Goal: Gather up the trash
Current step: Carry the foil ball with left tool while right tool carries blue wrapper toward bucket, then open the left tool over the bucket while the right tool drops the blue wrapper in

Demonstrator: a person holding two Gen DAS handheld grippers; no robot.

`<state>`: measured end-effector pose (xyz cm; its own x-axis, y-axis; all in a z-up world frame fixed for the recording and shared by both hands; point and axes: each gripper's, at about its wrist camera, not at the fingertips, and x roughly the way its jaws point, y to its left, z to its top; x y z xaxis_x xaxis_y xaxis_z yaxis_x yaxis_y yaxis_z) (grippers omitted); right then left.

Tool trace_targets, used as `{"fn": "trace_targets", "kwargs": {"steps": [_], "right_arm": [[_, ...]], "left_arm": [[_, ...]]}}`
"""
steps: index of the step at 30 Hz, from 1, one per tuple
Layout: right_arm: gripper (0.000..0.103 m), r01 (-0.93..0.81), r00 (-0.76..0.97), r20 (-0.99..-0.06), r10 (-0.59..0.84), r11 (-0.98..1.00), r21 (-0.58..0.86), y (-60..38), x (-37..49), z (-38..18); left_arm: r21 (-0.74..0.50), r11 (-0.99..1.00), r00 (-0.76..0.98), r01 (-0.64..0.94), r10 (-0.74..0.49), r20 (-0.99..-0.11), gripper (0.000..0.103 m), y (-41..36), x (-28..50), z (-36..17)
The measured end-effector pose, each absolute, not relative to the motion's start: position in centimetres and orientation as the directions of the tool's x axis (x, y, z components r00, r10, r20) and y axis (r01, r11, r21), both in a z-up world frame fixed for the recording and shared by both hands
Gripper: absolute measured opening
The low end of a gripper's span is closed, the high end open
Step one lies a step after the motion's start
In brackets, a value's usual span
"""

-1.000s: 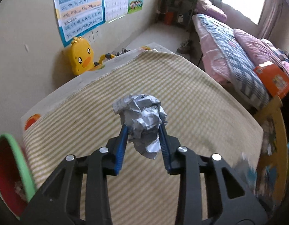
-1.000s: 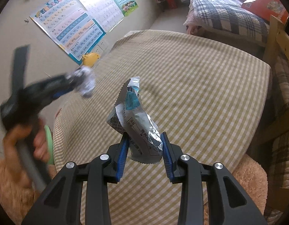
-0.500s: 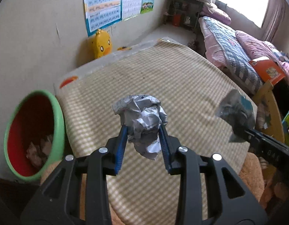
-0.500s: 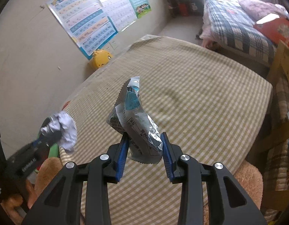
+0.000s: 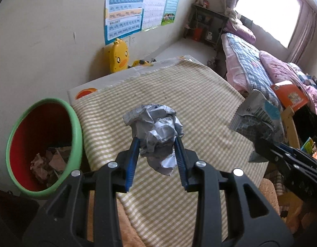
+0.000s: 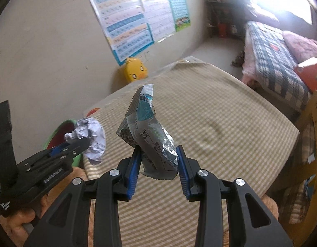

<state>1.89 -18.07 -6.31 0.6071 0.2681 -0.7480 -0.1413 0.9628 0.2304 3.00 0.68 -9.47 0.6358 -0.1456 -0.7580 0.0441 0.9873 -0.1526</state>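
The crumpled paper ball (image 5: 156, 131) is grey-white, creased into tight folds with faint print on it, and it hangs in the air above the near edge of the striped cloth (image 5: 199, 111). The left gripper (image 5: 157, 144) is clenched on it: both blue pads press into the ball's sides, the jaws only partly apart, and the lower tip of the ball dangles free below them. In the right wrist view the same ball (image 6: 90, 140) sits at about 9 o'clock, just in front of the bin.

The snack wrapper (image 6: 148, 131) is a torn foil packet, silver inside, with a pale blue panel, black print and a zigzag cut edge. It stands upright and twisted between the blue pads of the right gripper (image 6: 158, 160), which pinches its lower part with narrow jaws. From the left wrist camera the wrapper (image 5: 257, 119) shows at 3 o'clock, over the cloth's right edge.

The waste bin (image 5: 76, 123), green-rimmed and red inside, stands at 9 o'clock beside the cloth, with crumpled scraps (image 5: 47, 164) at its bottom. A yellow duck toy (image 5: 118, 55) leans on the wall at 11 o'clock.
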Motion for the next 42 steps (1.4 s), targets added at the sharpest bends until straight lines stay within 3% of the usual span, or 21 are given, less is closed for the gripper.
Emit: {"fn": "trace_targets", "kwargs": {"steps": [29, 35, 42], "right_arm": [[0.033, -0.304, 0.569, -0.756, 0.324, 0.937, 0.173, -10.8, 2.3, -5.6], [0.033, -0.344, 0.556, -0.756, 0.345, 0.924, 0.168, -9.1, 2.6, -5.9], [0.033, -0.402, 0.516, -0.765, 0.386, 0.897, 0.181, -5.5, 3.5, -6.4]], "left_arm": [[-0.159, 0.983, 0.669, -0.086, -0.061, -0.740, 0.035, 7.3, 1.6, -8.6], [-0.136, 0.972, 0.682, -0.192, 0.033, -0.730, 0.035, 11.3, 1.8, -8.4], [-0.105, 0.938, 0.616, -0.329, 0.129, -0.777, 0.035, 17.6, 1.9, -10.4]]}}
